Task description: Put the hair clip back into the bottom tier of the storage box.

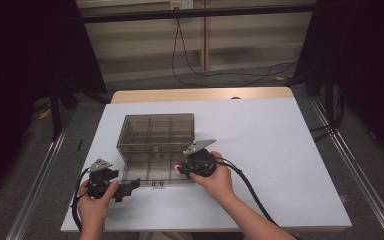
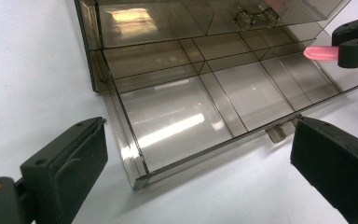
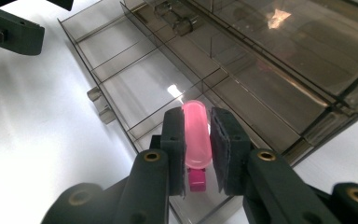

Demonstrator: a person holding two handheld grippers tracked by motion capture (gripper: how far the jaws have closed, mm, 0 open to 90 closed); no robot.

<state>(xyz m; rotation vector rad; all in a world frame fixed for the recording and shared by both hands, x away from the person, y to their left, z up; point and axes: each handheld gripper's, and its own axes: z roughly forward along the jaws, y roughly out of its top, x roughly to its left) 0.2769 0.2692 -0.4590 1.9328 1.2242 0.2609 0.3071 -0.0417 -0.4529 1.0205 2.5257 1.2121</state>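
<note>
A smoky see-through drawer cabinet (image 1: pixel 157 131) stands on the white table, its bottom drawer (image 1: pixel 150 176) pulled out toward me. The drawer (image 2: pixel 135 158) is split into several empty compartments. My right gripper (image 3: pixel 196 116) is shut on a small pink capped tube (image 3: pixel 196 137), held just over the drawer's right front compartments (image 3: pixel 121 70). In the high view that tube (image 1: pixel 178 166) glows pink at the right gripper (image 1: pixel 183 167). My left gripper (image 2: pixel 200 140) stands open by the drawer's front left corner, its pads apart from the drawer wall. The high view shows the left gripper (image 1: pixel 129 189) low at the drawer's front.
The drawer's small front handle (image 2: pixel 279 131) sits near my left gripper's right jaw. The upper drawer's handle (image 3: pixel 179 23) juts out above. White table surface (image 1: pixel 280 150) stretches to the right; dark stands and floor cables surround the table.
</note>
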